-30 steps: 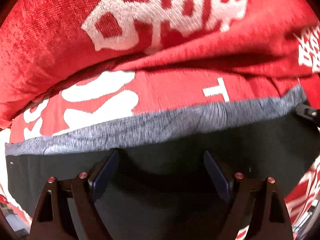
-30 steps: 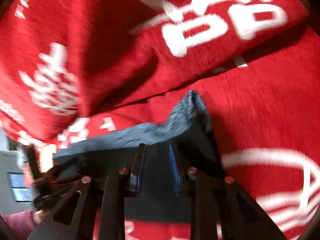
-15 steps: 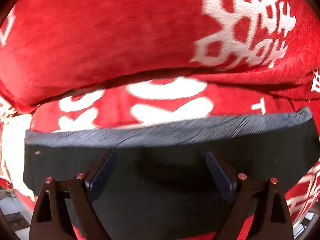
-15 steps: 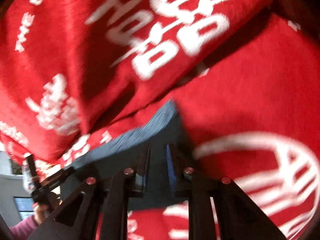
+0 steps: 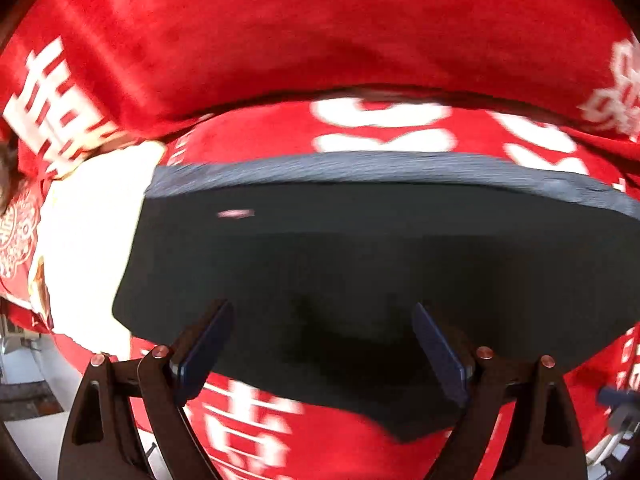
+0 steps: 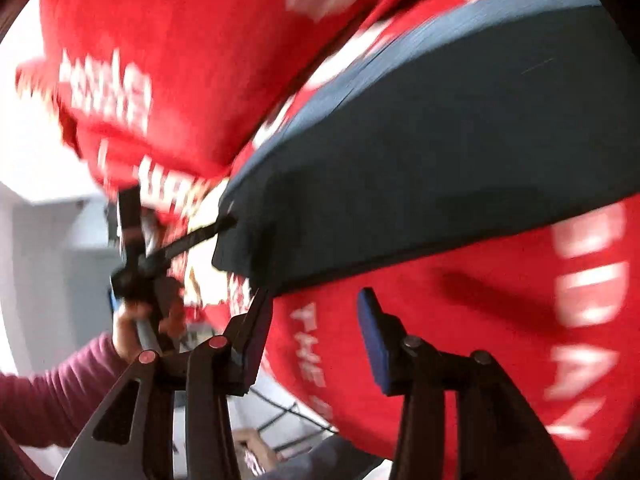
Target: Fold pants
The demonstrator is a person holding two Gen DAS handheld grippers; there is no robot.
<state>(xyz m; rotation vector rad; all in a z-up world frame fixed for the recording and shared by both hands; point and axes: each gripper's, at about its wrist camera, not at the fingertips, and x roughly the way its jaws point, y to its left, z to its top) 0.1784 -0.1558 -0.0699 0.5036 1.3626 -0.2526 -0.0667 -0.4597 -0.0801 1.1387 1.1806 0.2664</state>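
Pants (image 5: 360, 264) lie folded into a flat dark slab on the red blanket with white lettering (image 5: 360, 40), grey ribbed edge band along the far side in the left wrist view. Left gripper (image 5: 320, 344) points steeply down over the near part of the slab, jaws spread wide; the dark fabric fills the space between and beyond the fingers, but the pads don't press on it, so nothing is gripped. Right gripper (image 6: 316, 332): jaws have just been opening and now stand apart, red blanket showing in the gap, no fabric between them. The pants (image 6: 440, 140) sit up and to the right of its fingertips, with the near corner just beyond the left finger (image 6: 256, 336); whether they touch is lost to blur. In the right wrist view the left gripper (image 6: 224, 224) reaches that corner from the left, held by a hand (image 6: 136, 328) in a maroon sleeve (image 6: 60, 392). Both views are motion-blurred.
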